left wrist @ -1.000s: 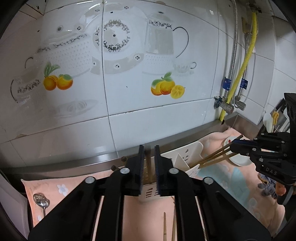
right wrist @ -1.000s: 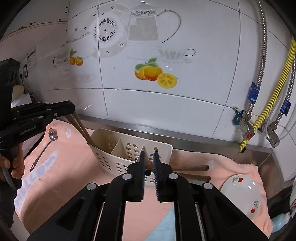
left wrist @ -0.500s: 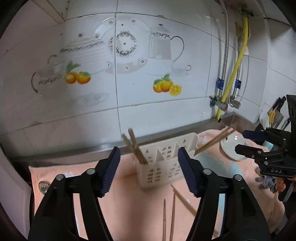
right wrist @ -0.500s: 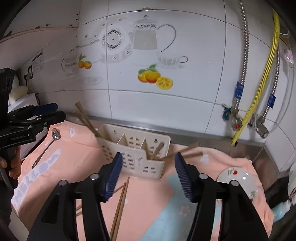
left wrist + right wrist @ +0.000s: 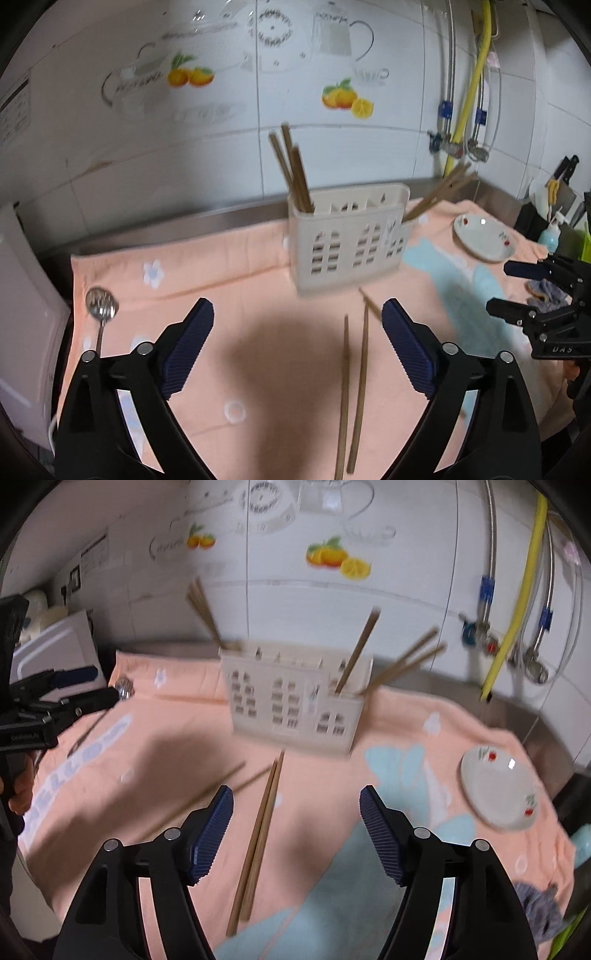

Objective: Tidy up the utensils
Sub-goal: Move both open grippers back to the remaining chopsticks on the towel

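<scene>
A white slotted utensil holder (image 5: 347, 236) (image 5: 295, 705) stands on a peach towel (image 5: 221, 295) near the tiled wall. Wooden chopsticks (image 5: 291, 166) lean out of its left end, and more chopsticks (image 5: 356, 650) lean out of its right end. A loose pair of chopsticks (image 5: 352, 391) (image 5: 258, 842) lies flat on the towel in front of the holder. My left gripper (image 5: 297, 328) hangs above the towel, its jaws opening with nothing between them. My right gripper (image 5: 297, 812) is also opening over the loose pair, pads clear of it. A metal spoon (image 5: 99, 310) lies at the towel's left edge.
A small white dish (image 5: 484, 240) (image 5: 498, 786) with red flowers sits on the towel's right side. Further loose chopsticks (image 5: 207, 794) lie left of the pair. Pipes and a yellow hose (image 5: 469, 96) run down the wall. A grey cloth (image 5: 535, 908) lies at the right.
Both grippers went from nearly shut to wide open, leaving chopsticks standing in the holder. Both pulled back and down from the holder, so the towel and loose chopsticks now fill the views.
</scene>
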Motion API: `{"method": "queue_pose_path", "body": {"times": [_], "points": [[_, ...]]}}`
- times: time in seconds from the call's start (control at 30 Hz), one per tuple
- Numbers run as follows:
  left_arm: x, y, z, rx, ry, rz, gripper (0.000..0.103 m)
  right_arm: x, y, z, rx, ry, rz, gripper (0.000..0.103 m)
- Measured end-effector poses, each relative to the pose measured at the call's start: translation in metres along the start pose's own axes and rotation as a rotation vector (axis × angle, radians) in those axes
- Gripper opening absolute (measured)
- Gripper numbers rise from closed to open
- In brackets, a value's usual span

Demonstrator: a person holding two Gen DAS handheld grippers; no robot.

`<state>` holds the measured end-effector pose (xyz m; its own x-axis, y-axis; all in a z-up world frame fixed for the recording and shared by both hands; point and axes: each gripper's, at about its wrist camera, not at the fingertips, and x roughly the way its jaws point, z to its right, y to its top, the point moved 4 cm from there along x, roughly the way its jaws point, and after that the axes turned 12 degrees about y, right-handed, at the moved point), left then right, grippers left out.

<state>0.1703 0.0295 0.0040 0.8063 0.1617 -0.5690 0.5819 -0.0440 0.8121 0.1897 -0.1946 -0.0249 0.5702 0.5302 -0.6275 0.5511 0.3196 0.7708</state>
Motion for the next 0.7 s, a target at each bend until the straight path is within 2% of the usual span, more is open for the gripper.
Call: {"method": "queue_pose_path", "body": {"times": [0.07,0.3,0.43,0.7], "points": [[0.000,-0.011,-0.003,-0.007,0.009,-0.012,0.096,0.004,-0.013,-0.002,0.000,-0.012,-0.018,0.068],[-0.001,-0.043,-0.008,-0.032,0.027,-0.051,0.098,0.024,-0.057,-0.006,0.019,-0.037,-0.087,0.068],[0.000,-0.058,-0.008,-0.036,0.034,-0.072,0.098,0.037,-0.076,-0.008,0.046,-0.023,-0.124,0.068],[0.004,-0.076,-0.017,-0.063,0.049,-0.109,0.098,0.048,-0.087,-0.014,0.076,0.000,-0.139,0.053]]}}
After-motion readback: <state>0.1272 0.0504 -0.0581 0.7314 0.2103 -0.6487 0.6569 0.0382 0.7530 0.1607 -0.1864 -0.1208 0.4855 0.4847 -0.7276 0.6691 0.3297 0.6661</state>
